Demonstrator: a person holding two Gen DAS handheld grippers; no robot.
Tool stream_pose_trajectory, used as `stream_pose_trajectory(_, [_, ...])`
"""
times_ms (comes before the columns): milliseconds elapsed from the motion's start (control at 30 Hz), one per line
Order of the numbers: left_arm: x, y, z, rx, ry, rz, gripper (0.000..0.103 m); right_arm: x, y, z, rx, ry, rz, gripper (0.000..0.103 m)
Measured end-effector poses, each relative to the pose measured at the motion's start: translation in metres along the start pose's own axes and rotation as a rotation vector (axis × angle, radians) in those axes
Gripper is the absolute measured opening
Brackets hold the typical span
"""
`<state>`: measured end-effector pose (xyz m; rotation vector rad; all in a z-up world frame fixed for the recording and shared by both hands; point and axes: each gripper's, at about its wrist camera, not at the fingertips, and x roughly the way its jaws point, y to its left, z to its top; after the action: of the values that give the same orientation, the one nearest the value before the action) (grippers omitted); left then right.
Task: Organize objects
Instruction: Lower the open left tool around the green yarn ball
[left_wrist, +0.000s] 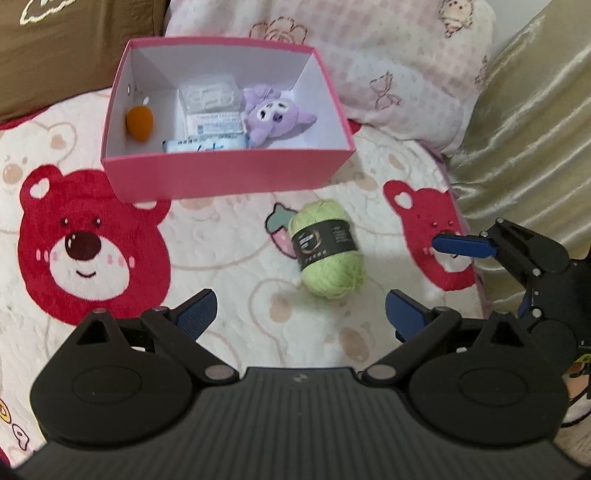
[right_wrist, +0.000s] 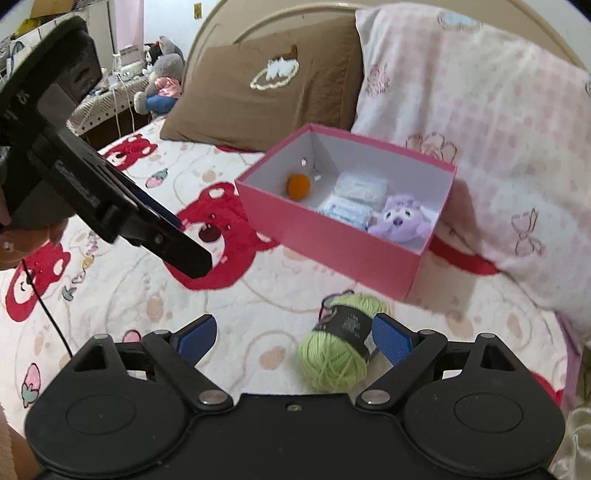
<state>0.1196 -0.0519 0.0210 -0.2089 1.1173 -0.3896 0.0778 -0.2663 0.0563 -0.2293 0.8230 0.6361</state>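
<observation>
Honestly we can't read a single word anywhere here. The green yarn ball (left_wrist: 330, 248) has a black band (left_wrist: 323, 240) with a gold round emblem and some pale lettering, but it's too small and blurry for us to make out, and the tissue packs (left_wrist: 213, 123) in the pink box (left_wrist: 229, 173) show dark print and what looks like a barcode that we can't read either. The brown pillow (right_wrist: 266, 79) only has a stitched white picture on it, no letters we can pick out.
</observation>
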Motion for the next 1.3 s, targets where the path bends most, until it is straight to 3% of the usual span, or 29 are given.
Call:
stream_pose_trajectory(133, [0.01,0.003,-0.004,0.003,0.01,0.046,0.097,0.012,0.0,-0.01,-0.001,0.023,0.002,0.093])
stream_pose_trajectory(333, [0.028,0.01,-0.012,-0.075,0.004,-0.022,0.098,0.027,-0.005,-0.02,0.021,0.044,0.0,0.093])
stream_pose_trajectory(433, [0.043,0.012,-0.015,-0.115,0.008,-0.025,0.097,0.039,-0.003,-0.024,0.008,0.052,-0.071,0.093])
stream_pose_trajectory(700, [0.075,0.009,-0.023,-0.149,-0.031,-0.027,0.097,0.066,-0.008,-0.043,0.059,0.023,-0.054,0.093])
stream_pose_trajectory(833, [0.089,0.008,-0.027,-0.166,-0.059,-0.05,0.097,0.072,-0.023,-0.056,0.117,-0.055,0.035,0.089])
stream_pose_trajectory(900, [0.093,0.01,-0.031,-0.175,-0.108,-0.119,0.097,0.075,-0.023,-0.054,0.106,-0.073,0.019,0.089])
stream_pose_trajectory(1000, [0.104,0.008,-0.033,-0.201,-0.108,-0.156,0.097,0.079,-0.025,-0.053,0.105,-0.096,0.009,0.089])
stream_pose_trajectory(1300, [0.122,-0.001,-0.034,-0.177,-0.139,-0.147,0.096,0.093,-0.032,-0.064,0.148,-0.086,-0.033,0.089])
